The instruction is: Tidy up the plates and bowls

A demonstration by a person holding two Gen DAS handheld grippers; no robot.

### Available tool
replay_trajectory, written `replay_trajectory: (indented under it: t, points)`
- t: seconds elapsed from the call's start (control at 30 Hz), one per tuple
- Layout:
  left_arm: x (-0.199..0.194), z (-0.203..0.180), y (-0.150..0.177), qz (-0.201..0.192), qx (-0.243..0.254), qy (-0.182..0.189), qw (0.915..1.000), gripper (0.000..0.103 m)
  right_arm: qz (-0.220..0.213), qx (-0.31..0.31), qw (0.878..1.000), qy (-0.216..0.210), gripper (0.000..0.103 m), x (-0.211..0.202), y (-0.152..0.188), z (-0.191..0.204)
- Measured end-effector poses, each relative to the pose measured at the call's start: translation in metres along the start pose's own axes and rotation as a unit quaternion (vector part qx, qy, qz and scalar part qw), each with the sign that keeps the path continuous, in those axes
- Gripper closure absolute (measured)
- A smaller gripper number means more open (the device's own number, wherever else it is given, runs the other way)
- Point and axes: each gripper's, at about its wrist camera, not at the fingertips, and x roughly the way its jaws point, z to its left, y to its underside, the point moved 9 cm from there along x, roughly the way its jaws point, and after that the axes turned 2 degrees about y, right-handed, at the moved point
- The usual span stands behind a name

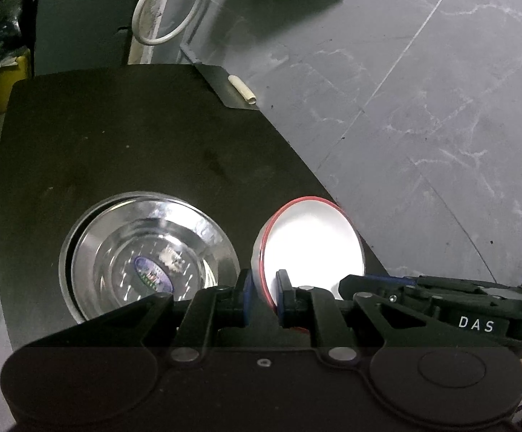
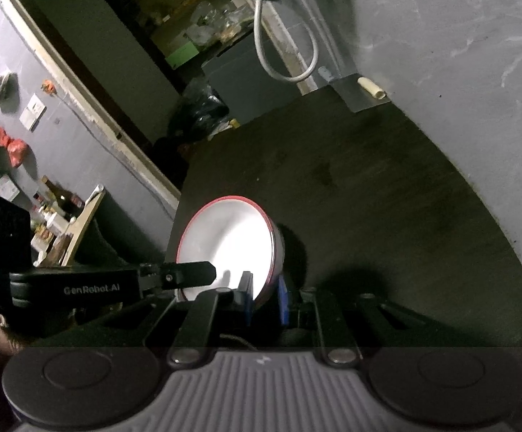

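A white bowl with a red rim [image 1: 311, 241] is held tilted above the dark table [image 1: 135, 136]. My left gripper [image 1: 264, 291] is shut on its near left rim. My right gripper [image 2: 265, 293] is shut on the same bowl [image 2: 232, 237], on its near right rim. The right gripper's body shows at the right of the left wrist view [image 1: 441, 302], and the left gripper's body shows at the left of the right wrist view [image 2: 117, 284]. A stack of shiny steel bowls [image 1: 145, 255] sits on the table just left of the white bowl.
The dark table's edge [image 1: 315, 176] curves along a grey marbled floor [image 1: 423, 108]. A small pale roll [image 1: 242, 90] lies on a grey sheet at the table's far corner. A white cable loop [image 1: 167, 7] hangs beyond. Cluttered shelves [image 2: 59, 212] stand at the left.
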Motion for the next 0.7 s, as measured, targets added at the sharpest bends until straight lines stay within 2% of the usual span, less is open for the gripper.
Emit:
replay_trajectory:
  t: [0.37, 0.7]
  points:
    - [-0.007, 0.011, 0.026, 0.017, -0.015, -0.001, 0.9997, 0.088, 0.031, -0.023, 0.999, -0.009, 0.087, 0.001, 0.019, 0.012]
    - [-0.013, 0.014, 0.033, 0.021, -0.014, 0.000, 0.9997, 0.088, 0.050, -0.036, 0.998, -0.015, 0.086, 0.002, 0.028, 0.020]
